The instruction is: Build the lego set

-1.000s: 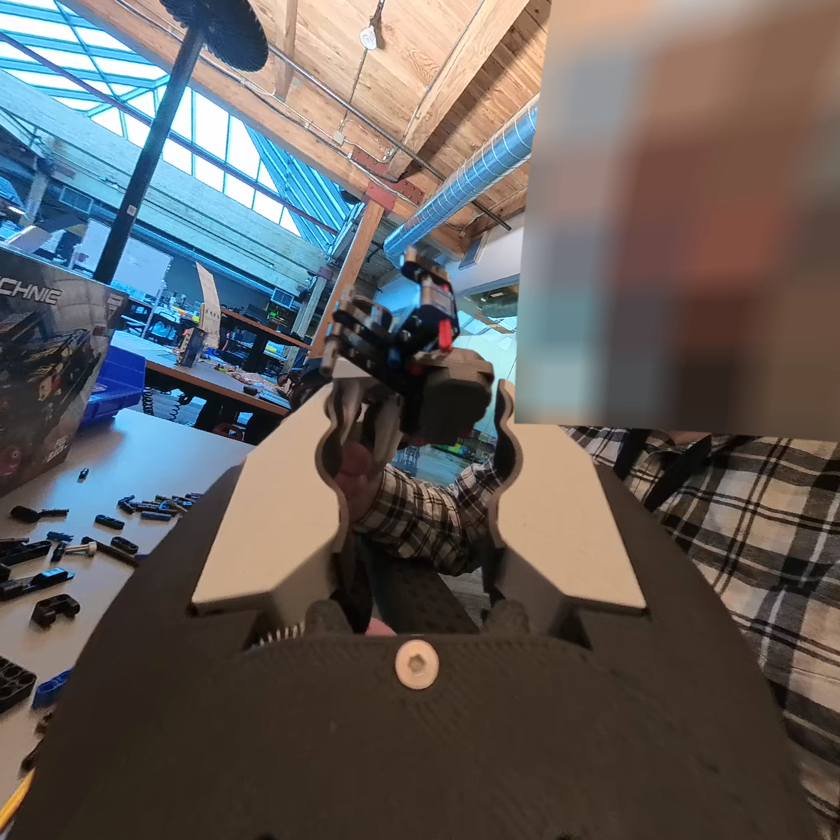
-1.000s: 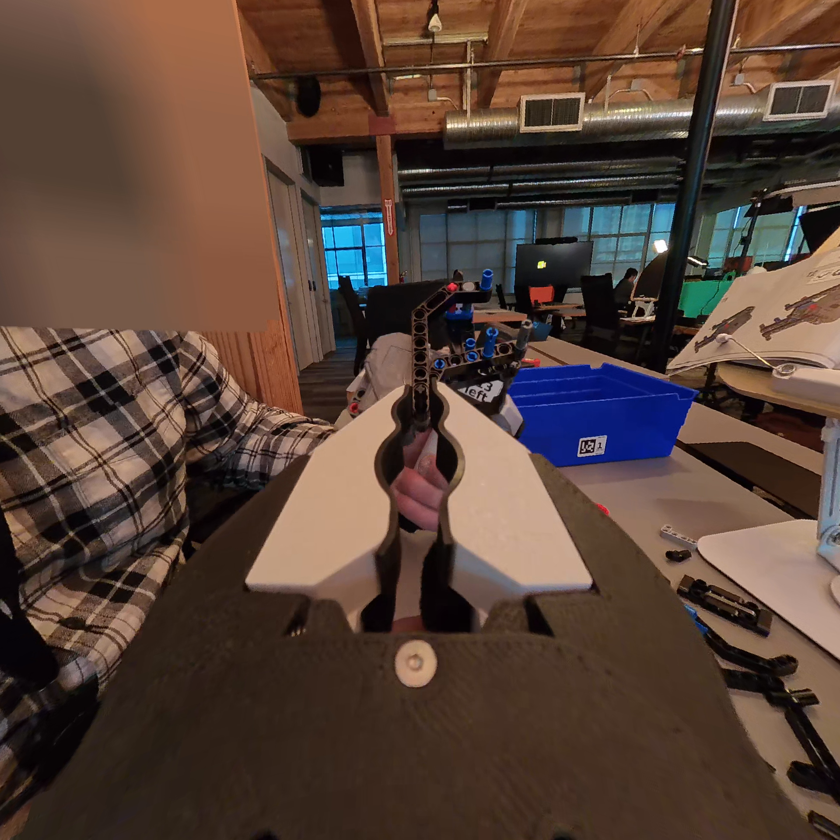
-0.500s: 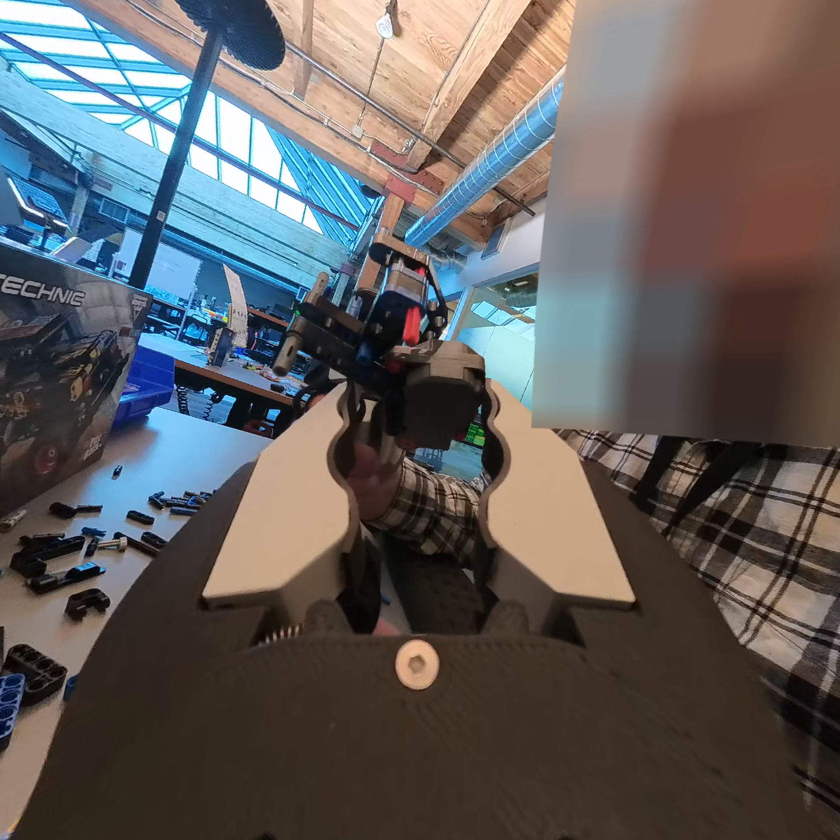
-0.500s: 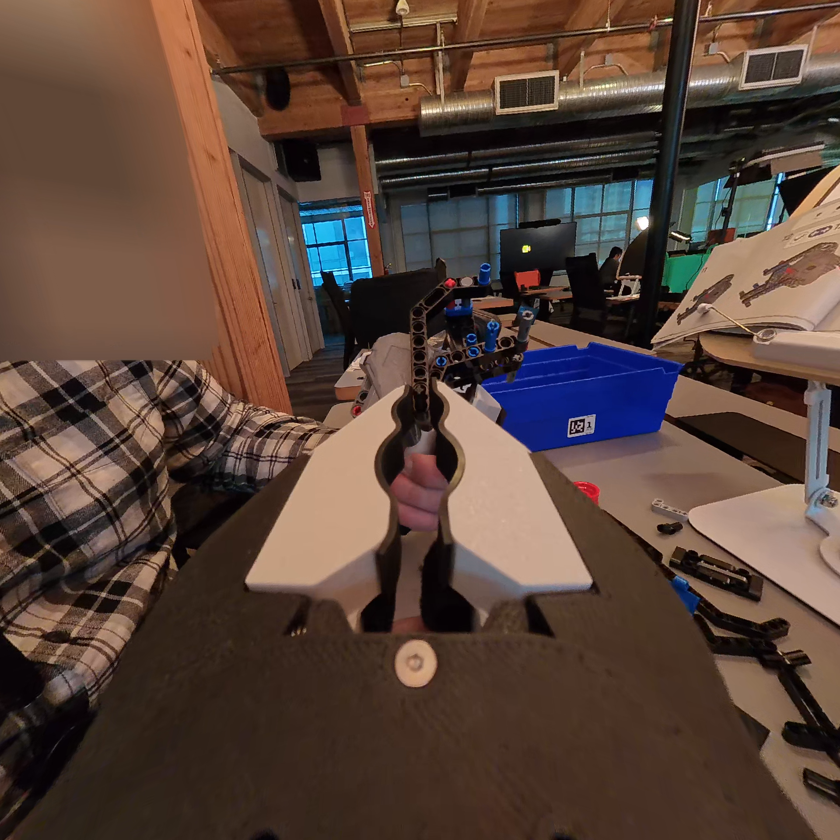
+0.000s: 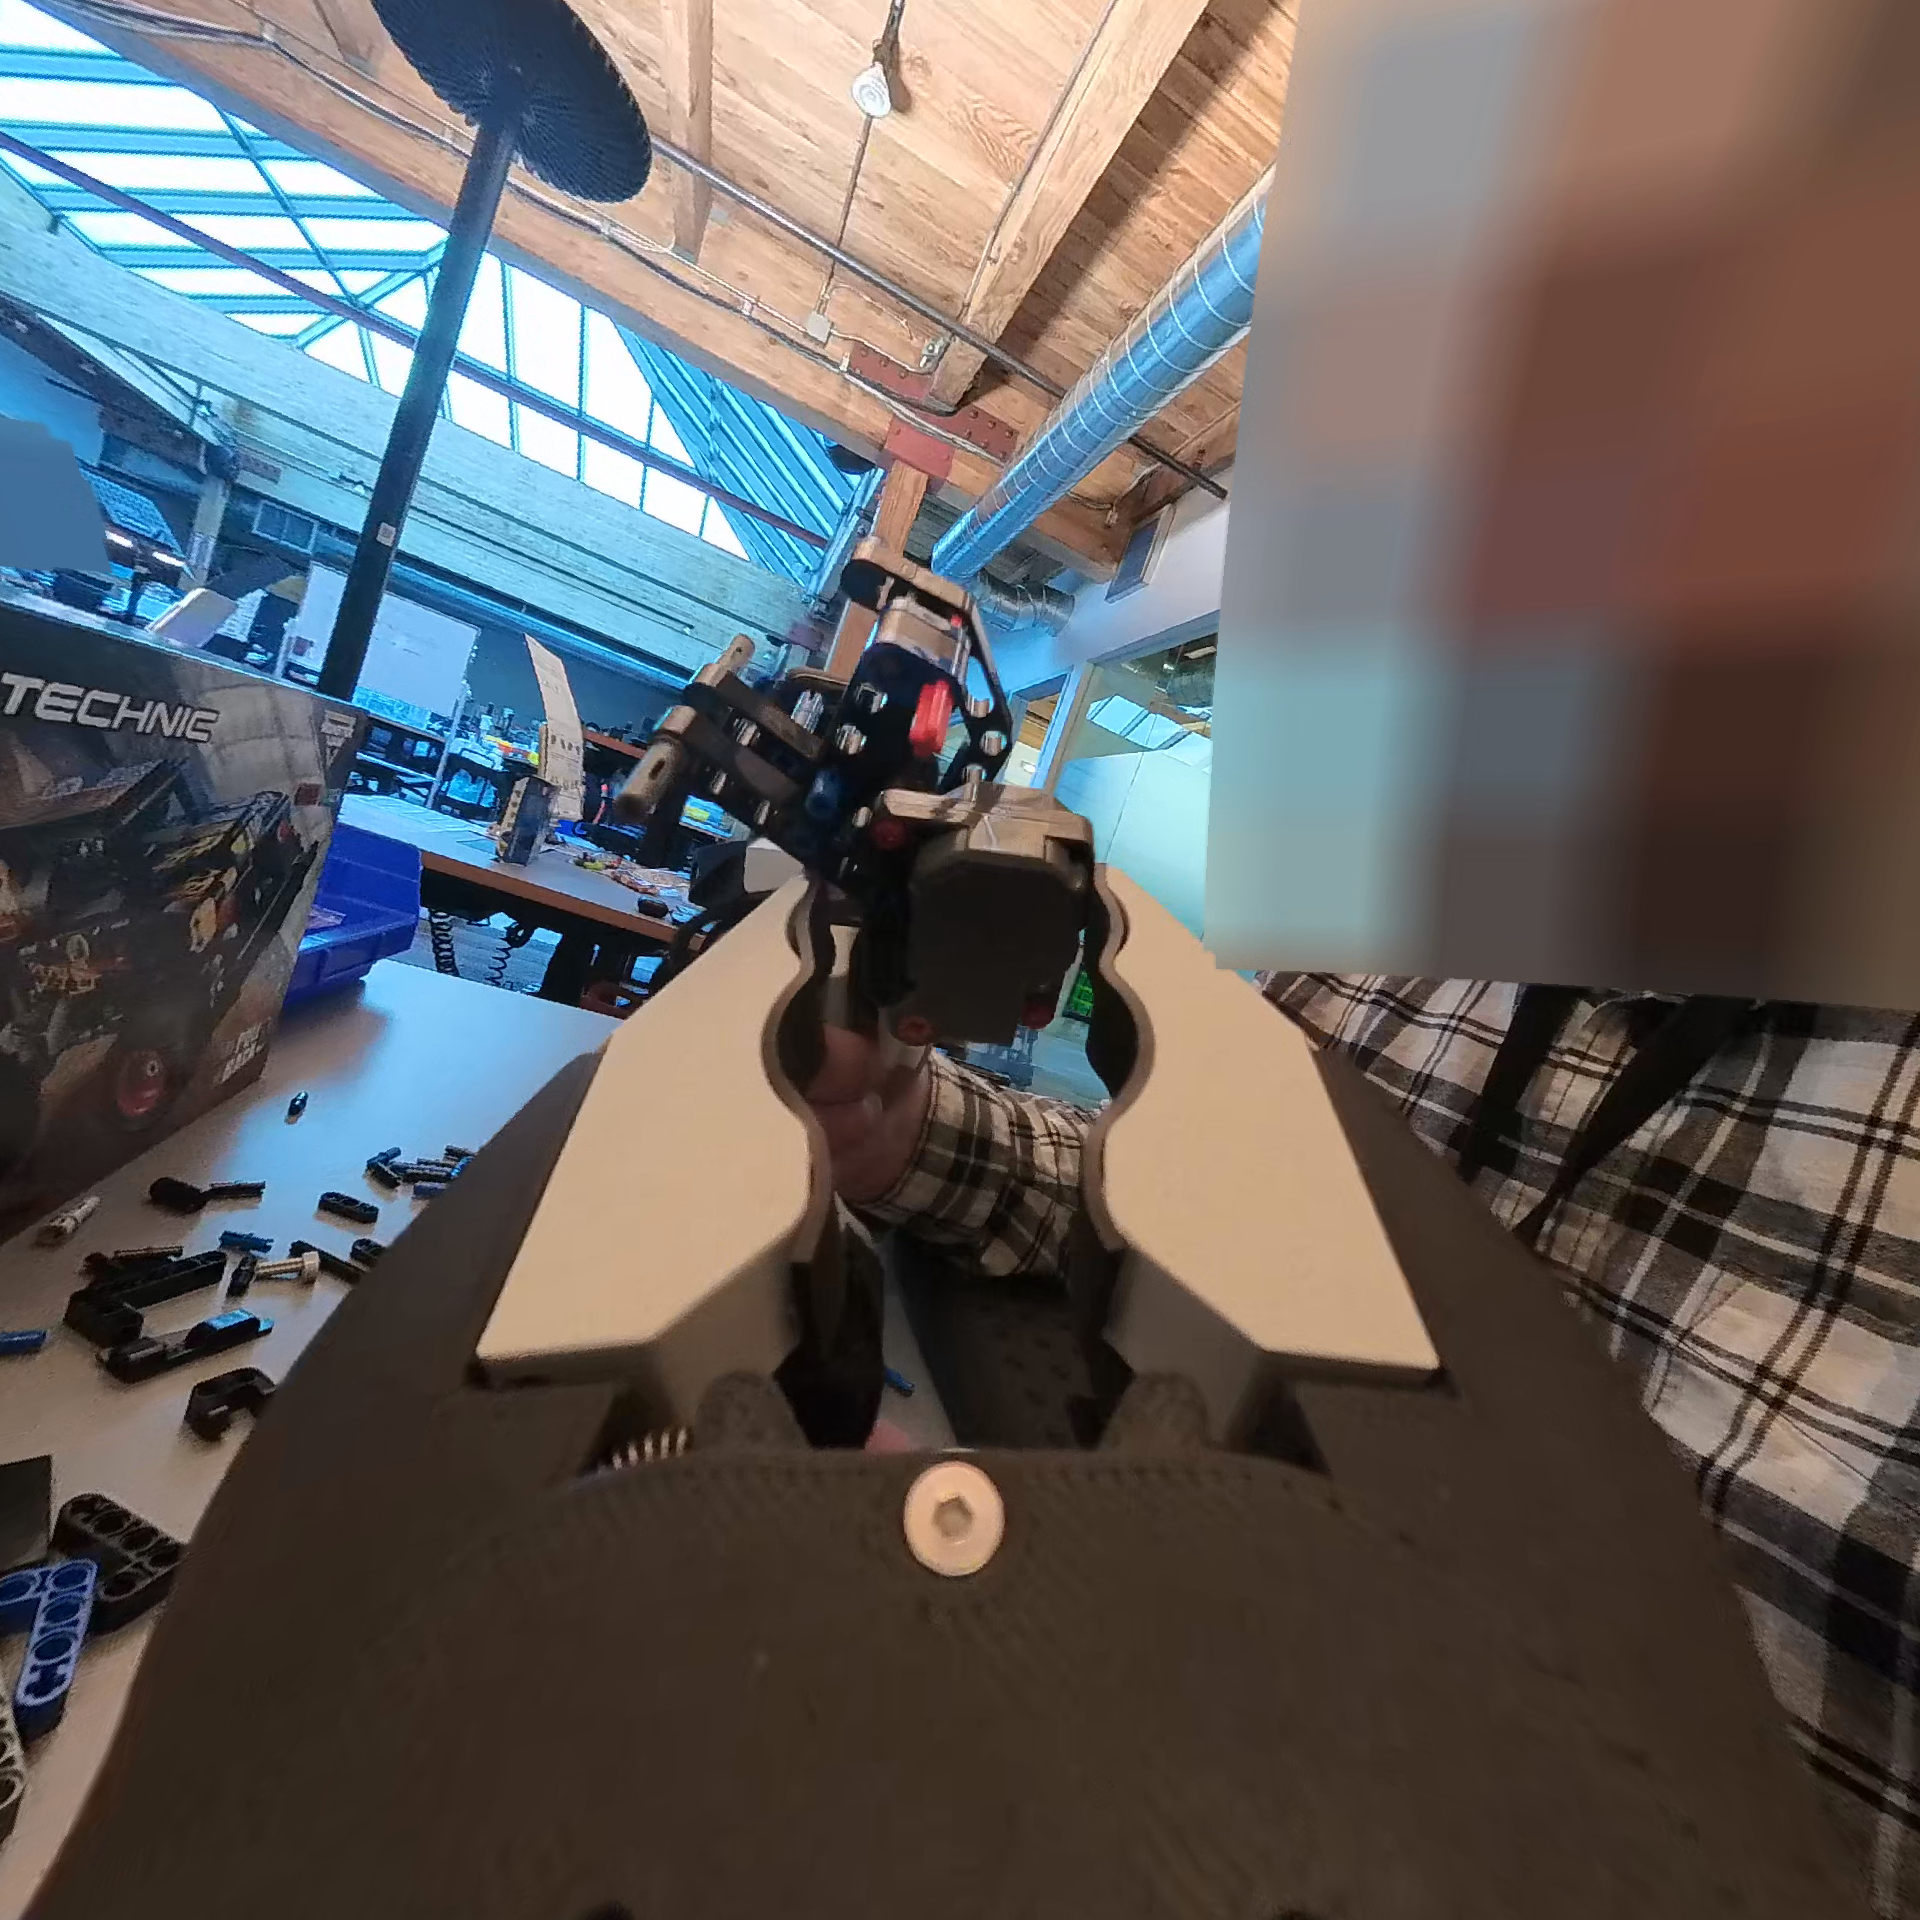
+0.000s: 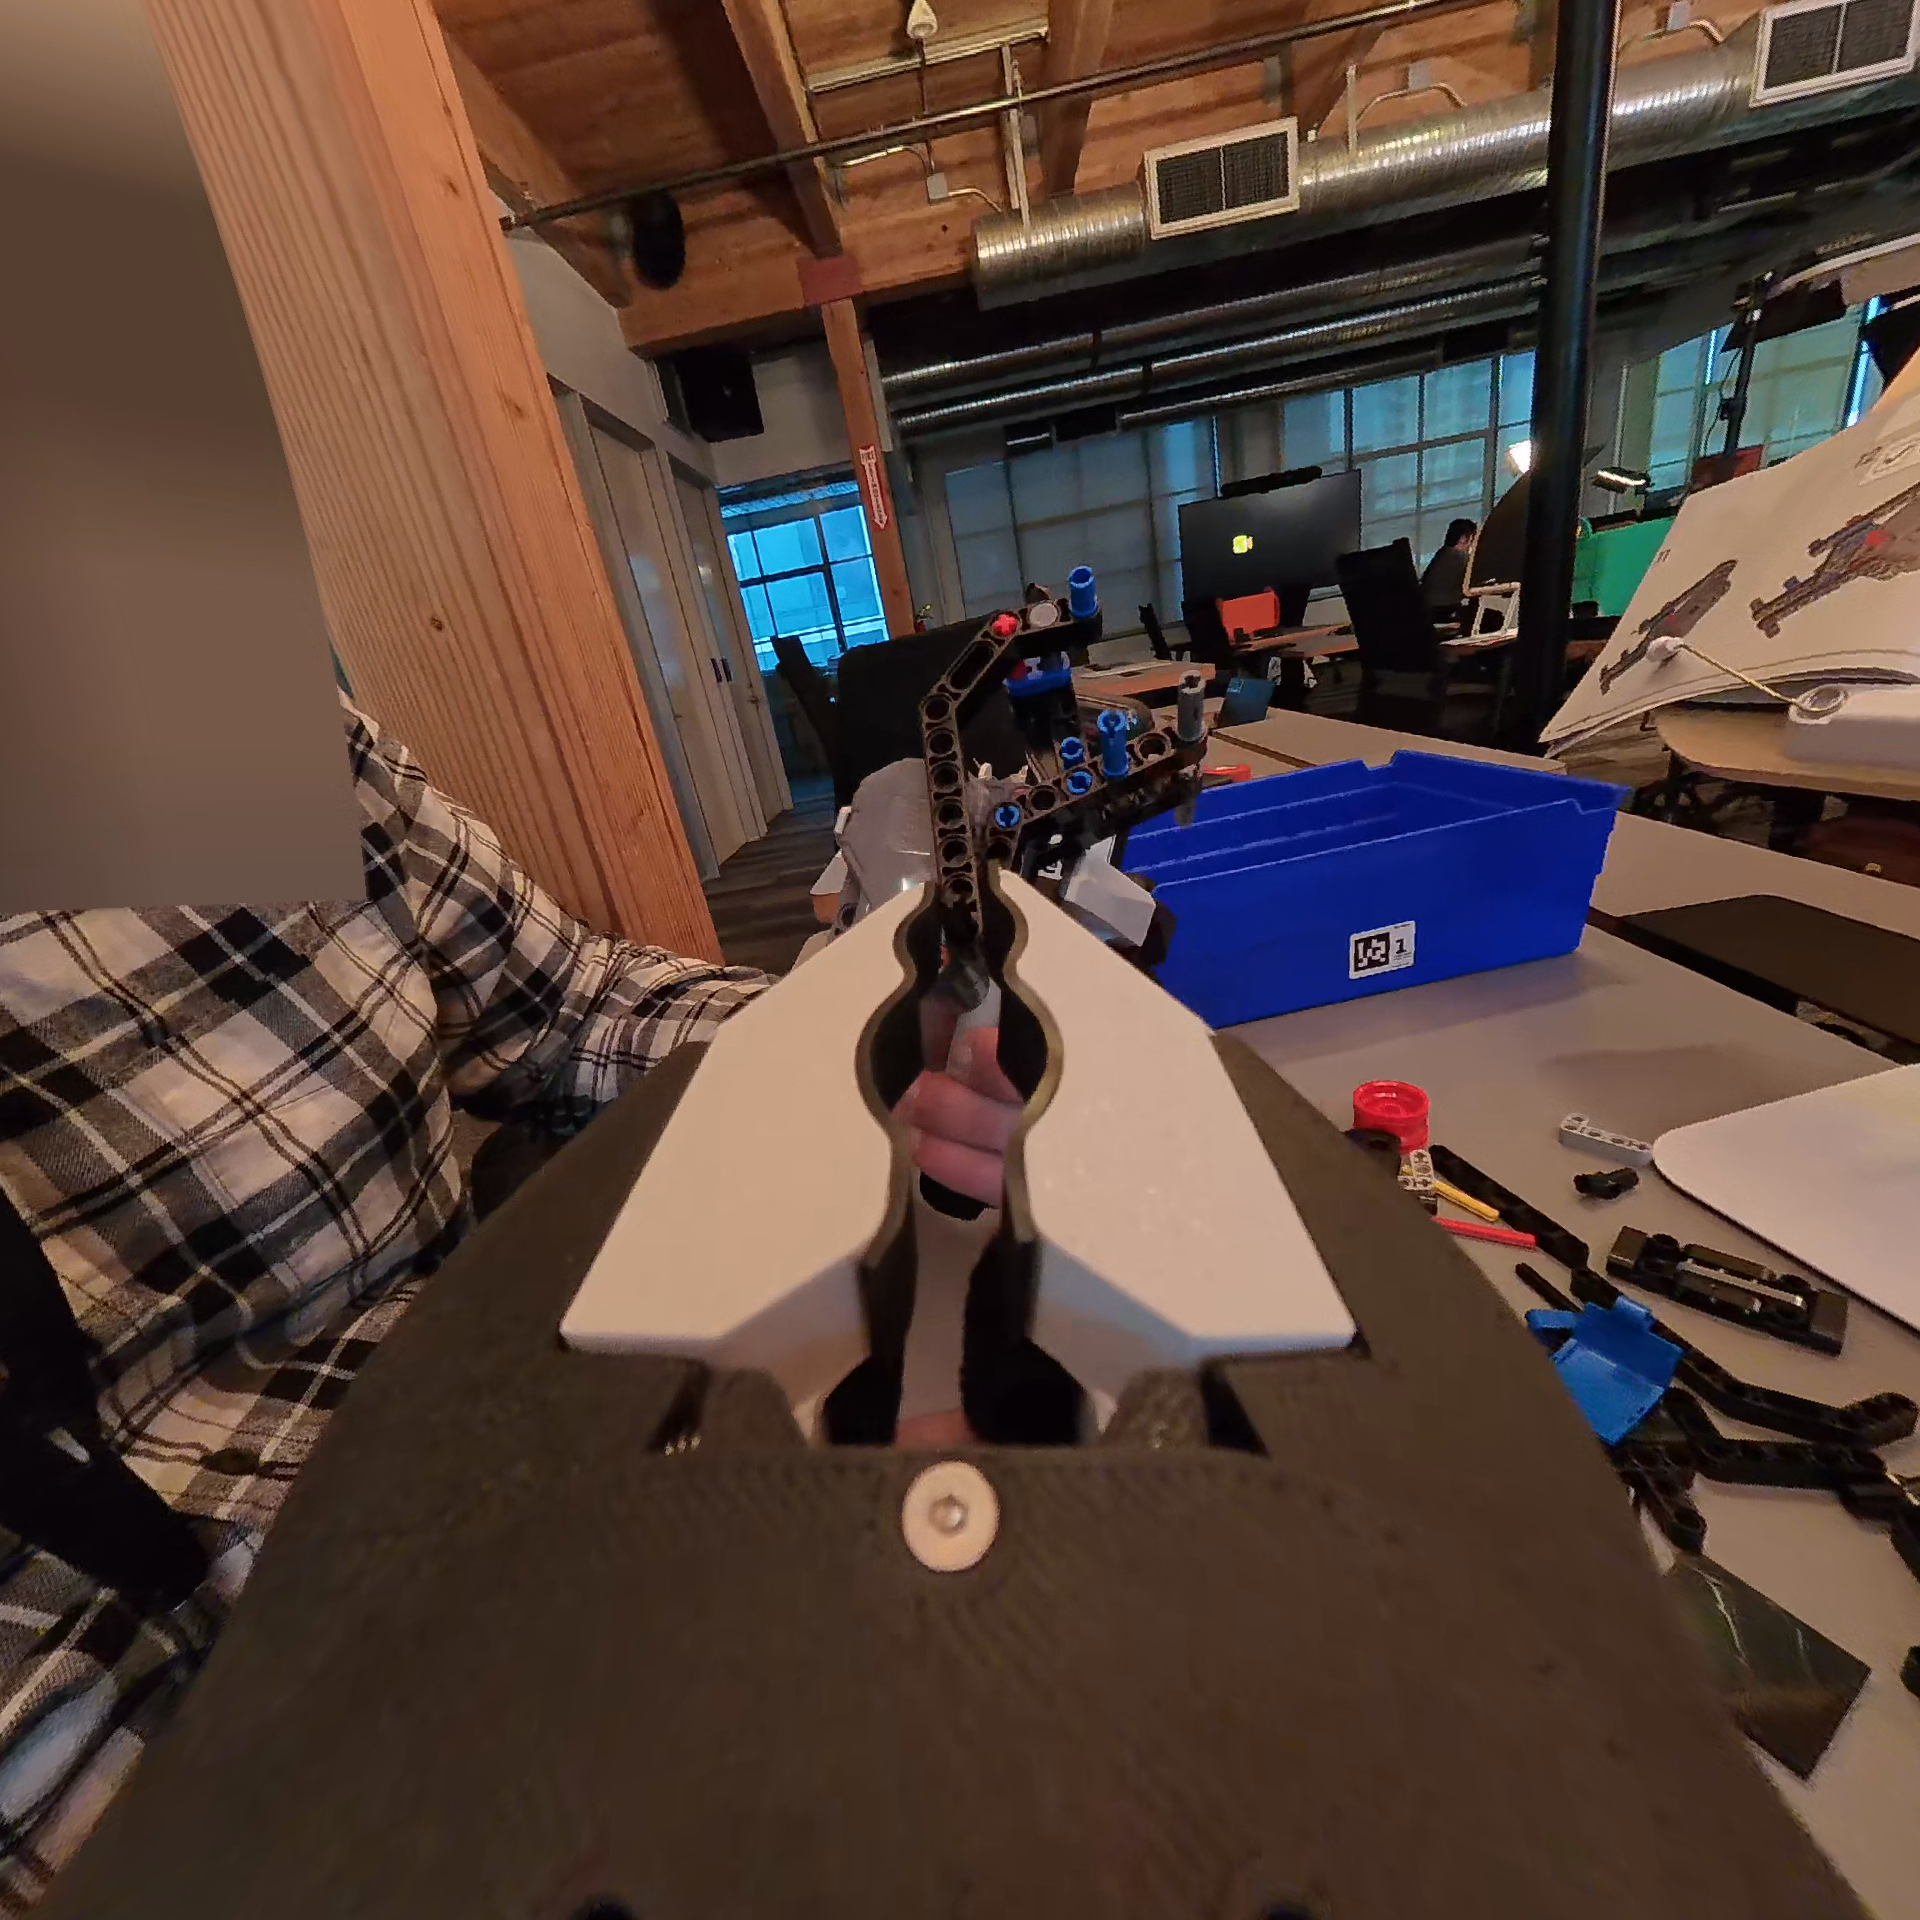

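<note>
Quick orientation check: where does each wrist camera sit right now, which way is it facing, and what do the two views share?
Left wrist view: on the left gripper, tilted up toward ceiling and skylights; its fingers flank the grey block of the lego assembly; plaid sleeve behind.
Right wrist view: on the right gripper, facing the blue bin; shut on the assembly's black beam; hand visible.
Shared: the assembly, the plaid-shirted person, the table.

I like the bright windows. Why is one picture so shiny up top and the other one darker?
Left wrist view: the skylights blaze white-blue with daylight, and the duct bends from the wide lens. Right wrist view: a dim wooden ceiling, so only the far windows glow.
</note>
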Motion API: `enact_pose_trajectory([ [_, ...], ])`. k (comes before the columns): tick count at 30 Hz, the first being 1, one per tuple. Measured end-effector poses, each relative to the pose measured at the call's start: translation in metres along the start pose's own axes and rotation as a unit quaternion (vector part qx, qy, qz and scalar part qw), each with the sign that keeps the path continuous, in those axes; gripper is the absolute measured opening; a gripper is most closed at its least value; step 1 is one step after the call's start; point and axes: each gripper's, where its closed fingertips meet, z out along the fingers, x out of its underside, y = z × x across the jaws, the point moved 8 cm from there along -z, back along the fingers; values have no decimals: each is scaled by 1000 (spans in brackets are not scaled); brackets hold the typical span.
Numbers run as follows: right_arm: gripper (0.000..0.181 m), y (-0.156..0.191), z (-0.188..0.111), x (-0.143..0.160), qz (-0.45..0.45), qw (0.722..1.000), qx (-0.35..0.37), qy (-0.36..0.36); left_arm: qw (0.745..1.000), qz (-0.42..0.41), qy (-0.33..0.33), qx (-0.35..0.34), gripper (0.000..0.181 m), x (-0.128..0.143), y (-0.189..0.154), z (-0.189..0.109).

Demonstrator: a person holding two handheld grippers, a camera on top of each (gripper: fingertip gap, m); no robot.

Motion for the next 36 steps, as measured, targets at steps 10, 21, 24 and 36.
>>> enact_pose_trajectory([
  [10, 5, -1, 1, 2, 4, 1000, 6, 5, 1000, 22, 0, -13, 45, -2, -1, -1],
  [21, 6, -7, -2, 2, 14, 1000, 16, -4, 999, 25, 9, -38, 47, -1, 2, 1],
  [24, 5, -9, -4, 1, 20, 1000, 16, -9, 998, 34, 20, -40, 48, 2, 1, 4],
  [36, 6, -10, -4, 5, 2, 1000, 28, 7, 998, 41, 24, -49, 42, 2, 2, 2],
])
